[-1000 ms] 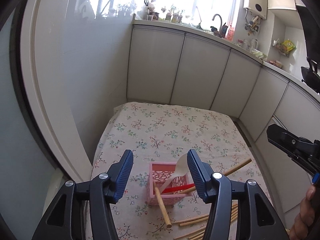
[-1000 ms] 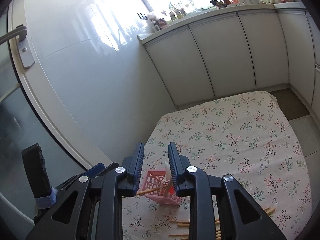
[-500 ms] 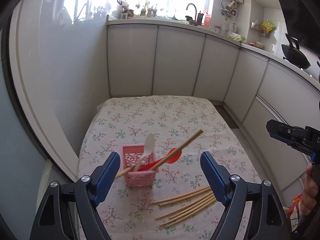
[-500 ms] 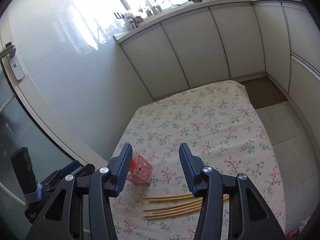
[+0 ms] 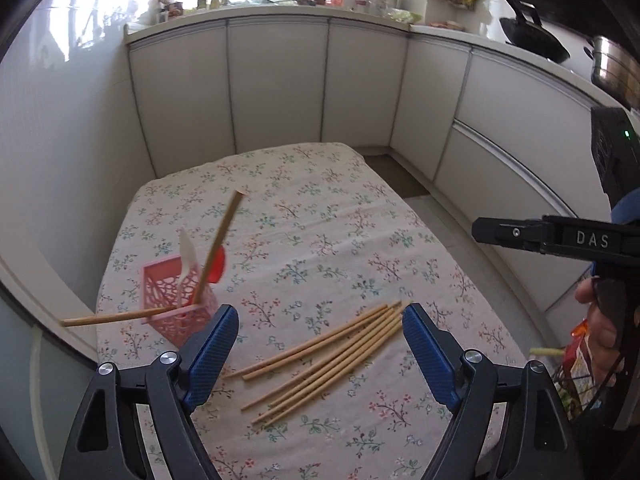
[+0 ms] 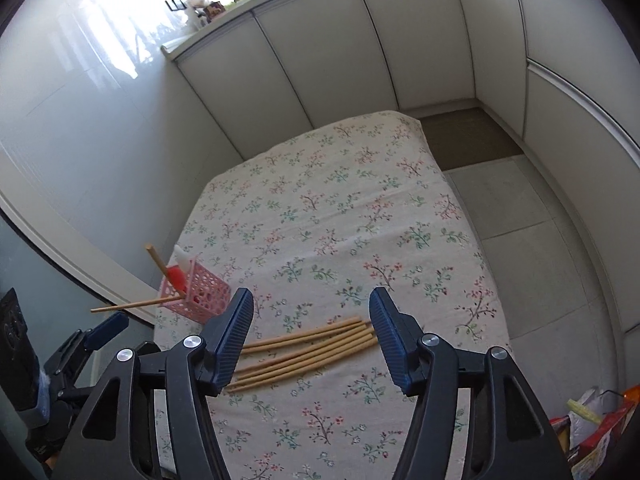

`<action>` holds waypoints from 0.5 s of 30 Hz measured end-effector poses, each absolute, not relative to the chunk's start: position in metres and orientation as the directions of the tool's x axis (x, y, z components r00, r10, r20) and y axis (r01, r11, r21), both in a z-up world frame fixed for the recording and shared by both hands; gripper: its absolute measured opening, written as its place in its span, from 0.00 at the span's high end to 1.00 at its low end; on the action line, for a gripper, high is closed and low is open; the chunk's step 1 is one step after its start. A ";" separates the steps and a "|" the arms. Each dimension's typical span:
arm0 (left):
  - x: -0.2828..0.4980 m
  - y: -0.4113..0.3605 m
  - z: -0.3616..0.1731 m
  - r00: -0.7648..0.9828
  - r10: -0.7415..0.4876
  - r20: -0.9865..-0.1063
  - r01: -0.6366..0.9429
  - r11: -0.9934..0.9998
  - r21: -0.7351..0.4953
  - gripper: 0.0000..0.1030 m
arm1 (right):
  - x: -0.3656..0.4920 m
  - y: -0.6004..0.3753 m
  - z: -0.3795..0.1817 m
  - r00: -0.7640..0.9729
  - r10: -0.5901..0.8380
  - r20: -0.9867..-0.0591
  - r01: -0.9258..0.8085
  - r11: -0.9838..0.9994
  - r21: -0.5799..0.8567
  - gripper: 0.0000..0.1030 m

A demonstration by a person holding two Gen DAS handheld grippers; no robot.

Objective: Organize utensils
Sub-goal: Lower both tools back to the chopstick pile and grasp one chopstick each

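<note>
Six or so loose wooden chopsticks (image 5: 328, 354) lie fanned on the floral tablecloth (image 5: 320, 240) just ahead of me, not yet stowed; my left gripper (image 5: 320, 354) and right gripper (image 6: 312, 338) hover wide open, empty, straddling them; farther left, the pink lattice plastic basket (image 5: 172, 300) holds two chopsticks (image 5: 220, 246), a white spoon (image 5: 187, 254) and a red spoon (image 5: 217, 266); I judge the job under halfway.

surface: floral tablecloth (image 5: 320, 216) covered the table
near left: pink lattice holder (image 5: 168, 300) stood on it
near centre: loose chopsticks (image 5: 328, 354) lay bundled flat, just right of holder
</note>
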State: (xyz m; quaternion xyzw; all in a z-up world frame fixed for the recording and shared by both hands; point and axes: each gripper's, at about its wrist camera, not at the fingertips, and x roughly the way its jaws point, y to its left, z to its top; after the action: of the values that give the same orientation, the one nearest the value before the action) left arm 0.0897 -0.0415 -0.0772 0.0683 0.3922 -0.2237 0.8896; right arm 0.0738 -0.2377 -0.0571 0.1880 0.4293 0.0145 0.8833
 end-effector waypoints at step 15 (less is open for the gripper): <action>0.152 -0.092 -0.188 0.361 -0.205 -0.910 0.475 0.880 -0.010 0.20 | 0.092 -0.280 -0.132 0.407 0.212 -0.889 0.348 0.864 0.365 0.38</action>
State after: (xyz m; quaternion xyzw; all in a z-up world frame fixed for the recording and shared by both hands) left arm 0.1522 -0.0922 -0.1883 0.1284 0.5253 -0.2088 0.8148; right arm 0.0924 -0.2800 -0.1325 0.2578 0.5429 -0.0425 0.7981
